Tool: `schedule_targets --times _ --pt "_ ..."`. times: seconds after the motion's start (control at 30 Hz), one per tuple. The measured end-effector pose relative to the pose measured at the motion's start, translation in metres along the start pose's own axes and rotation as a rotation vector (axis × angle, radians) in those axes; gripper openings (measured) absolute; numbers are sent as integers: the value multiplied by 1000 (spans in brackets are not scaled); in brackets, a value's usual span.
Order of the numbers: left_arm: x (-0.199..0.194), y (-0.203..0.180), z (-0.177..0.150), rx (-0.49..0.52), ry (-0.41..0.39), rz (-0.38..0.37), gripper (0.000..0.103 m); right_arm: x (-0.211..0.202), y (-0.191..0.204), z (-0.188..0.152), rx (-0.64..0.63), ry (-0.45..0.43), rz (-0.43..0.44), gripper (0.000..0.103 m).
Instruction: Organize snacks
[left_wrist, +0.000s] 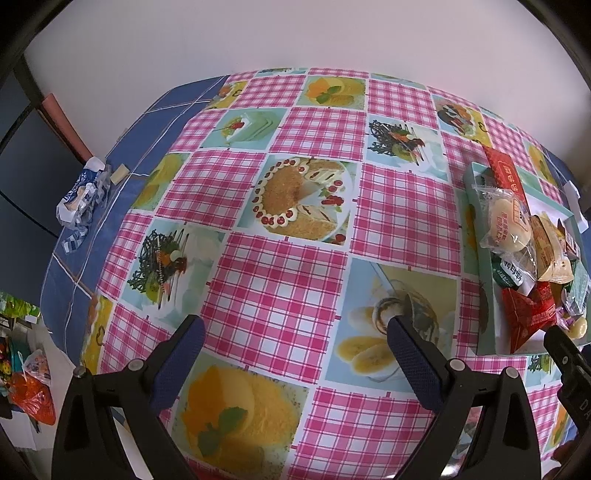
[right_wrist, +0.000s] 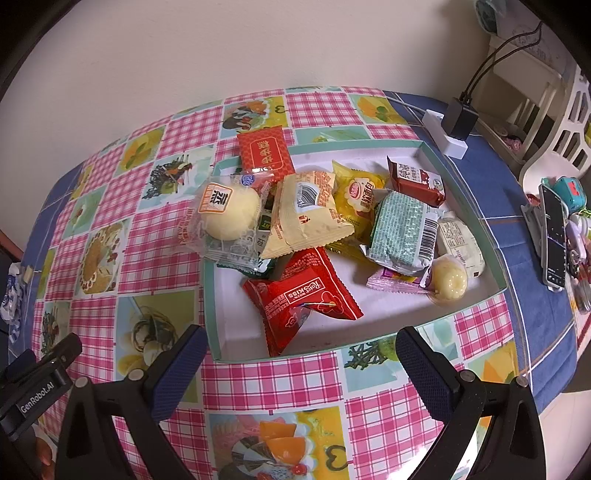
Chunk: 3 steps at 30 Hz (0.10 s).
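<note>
A shallow box tray with a teal rim (right_wrist: 461, 188) sits on the patterned tablecloth and holds several wrapped snacks. Among them are a red pack (right_wrist: 303, 299) at the front, a round yellow bun in clear wrap (right_wrist: 231, 210), a pale yellow pack (right_wrist: 306, 218) and a green-white pack (right_wrist: 402, 229). A flat red packet (right_wrist: 264, 153) leans over the tray's far rim. My right gripper (right_wrist: 299, 354) is open, just in front of the tray's near wall. My left gripper (left_wrist: 295, 343) is open over bare tablecloth, with the tray (left_wrist: 487, 295) to its right.
A crumpled blue-and-white wrapper (left_wrist: 83, 195) lies at the table's left edge. On the right of the table are a white power strip with a black plug (right_wrist: 456, 122), a phone (right_wrist: 554, 236) and small toys. A wall stands behind the table.
</note>
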<state>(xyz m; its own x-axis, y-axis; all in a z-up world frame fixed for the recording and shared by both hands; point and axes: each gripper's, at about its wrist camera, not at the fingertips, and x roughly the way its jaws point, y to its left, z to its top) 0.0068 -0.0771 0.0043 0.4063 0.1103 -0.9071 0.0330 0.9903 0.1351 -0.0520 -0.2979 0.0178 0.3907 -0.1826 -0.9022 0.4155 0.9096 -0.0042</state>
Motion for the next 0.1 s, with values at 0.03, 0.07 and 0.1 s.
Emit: schedule_targets --times 0.03,0.07,0.1 --pt "0 0 0 0 -1 -1 99 0 0 0 -1 0 0 103" --pt "0 0 0 1 0 -4 99 0 0 0 -2 0 -1 103" --pt "1 0 0 2 2 -8 99 0 0 0 -2 0 0 103"
